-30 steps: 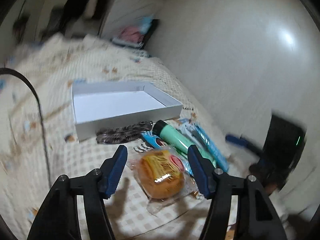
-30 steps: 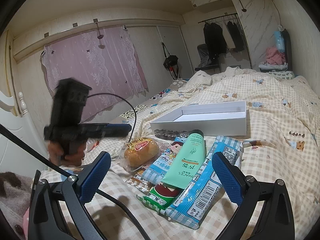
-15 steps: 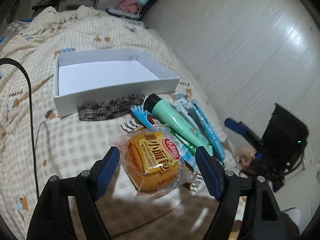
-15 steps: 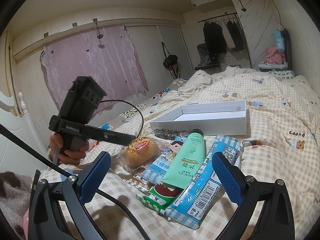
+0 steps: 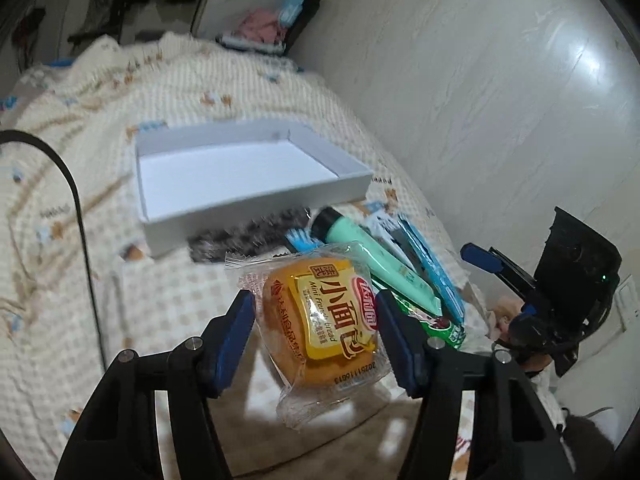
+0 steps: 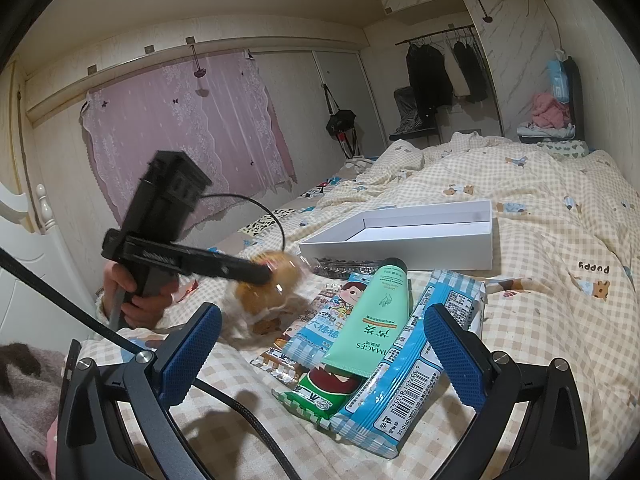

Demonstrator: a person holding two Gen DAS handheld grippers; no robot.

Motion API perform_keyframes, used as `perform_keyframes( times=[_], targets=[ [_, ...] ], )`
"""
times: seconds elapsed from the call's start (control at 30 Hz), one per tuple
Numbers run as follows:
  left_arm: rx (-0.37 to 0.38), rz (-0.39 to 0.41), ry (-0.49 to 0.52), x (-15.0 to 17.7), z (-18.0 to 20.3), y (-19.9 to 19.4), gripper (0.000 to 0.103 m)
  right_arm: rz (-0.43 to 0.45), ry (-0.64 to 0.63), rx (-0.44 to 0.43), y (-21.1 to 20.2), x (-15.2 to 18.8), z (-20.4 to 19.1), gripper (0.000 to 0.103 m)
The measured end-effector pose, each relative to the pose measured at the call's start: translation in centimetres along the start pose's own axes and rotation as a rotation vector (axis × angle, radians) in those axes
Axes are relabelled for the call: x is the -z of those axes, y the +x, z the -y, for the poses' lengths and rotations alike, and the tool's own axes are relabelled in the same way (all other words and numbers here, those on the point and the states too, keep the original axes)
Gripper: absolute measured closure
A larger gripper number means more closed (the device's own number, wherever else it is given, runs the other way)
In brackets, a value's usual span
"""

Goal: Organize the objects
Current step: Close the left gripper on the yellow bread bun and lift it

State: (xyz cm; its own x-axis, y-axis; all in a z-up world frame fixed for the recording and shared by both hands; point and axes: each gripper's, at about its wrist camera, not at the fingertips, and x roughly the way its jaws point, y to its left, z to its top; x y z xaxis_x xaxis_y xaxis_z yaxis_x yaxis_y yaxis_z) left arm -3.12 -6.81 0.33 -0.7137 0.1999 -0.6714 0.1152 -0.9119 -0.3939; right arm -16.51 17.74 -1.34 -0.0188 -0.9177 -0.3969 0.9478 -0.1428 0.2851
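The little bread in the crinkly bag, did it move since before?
Yes. In the right wrist view the bread now hangs lifted off the bedspread, pinched in the left claw, slightly nearer the white box, which hasn't moved.

A checked quilt printed with small bears is covering the bed. A pink lace curtain is hanging across the far wall, and dark clothes are hanging from a rail in the corner. A pink bundle is lying on a shelf beside the wall.
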Motion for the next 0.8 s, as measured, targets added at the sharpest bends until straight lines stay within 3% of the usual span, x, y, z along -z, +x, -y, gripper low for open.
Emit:
perform_keyframes(
  times=[0.13,0.2,0.37,0.43,0.5,0.7,0.8],
  targets=[
    [-0.124,0.021,0.092,0.0,-0.2,-0.6,0.037,0.000,0.000,0.000,0.0,0.0,0.0,0.001],
    [-0.150,0.008,0.112,0.1,-0.4,-0.1,0.037,0.000,0.000,-0.001,0.0,0.0,0.0,0.001],
    [-0.113,-0.062,0.081,0.2,-1.1,1.7,0.036,-0.001,0.001,-0.001,0.0,0.0,0.0,0.001],
    [-0.105,-0.073,0.070,0.3,-1.3,2.0,0.029,-0.001,0.002,-0.001,-0.1,0.0,0.0,0.001],
    [-0.120,-0.070,0.073,0.3,-1.1,2.1,0.024,-0.001,0.002,-0.001,0.0,0.0,0.1,0.001],
    [-0.149,-0.081,0.126,0.9,0.0,2.9,0.023,-0.001,0.002,-0.001,0.0,0.0,0.1,0.001],
    [-0.223,-0.091,0.192,1.4,0.9,3.7,0.023,-0.001,0.001,-0.001,0.0,0.0,0.1,0.001]
  ],
)
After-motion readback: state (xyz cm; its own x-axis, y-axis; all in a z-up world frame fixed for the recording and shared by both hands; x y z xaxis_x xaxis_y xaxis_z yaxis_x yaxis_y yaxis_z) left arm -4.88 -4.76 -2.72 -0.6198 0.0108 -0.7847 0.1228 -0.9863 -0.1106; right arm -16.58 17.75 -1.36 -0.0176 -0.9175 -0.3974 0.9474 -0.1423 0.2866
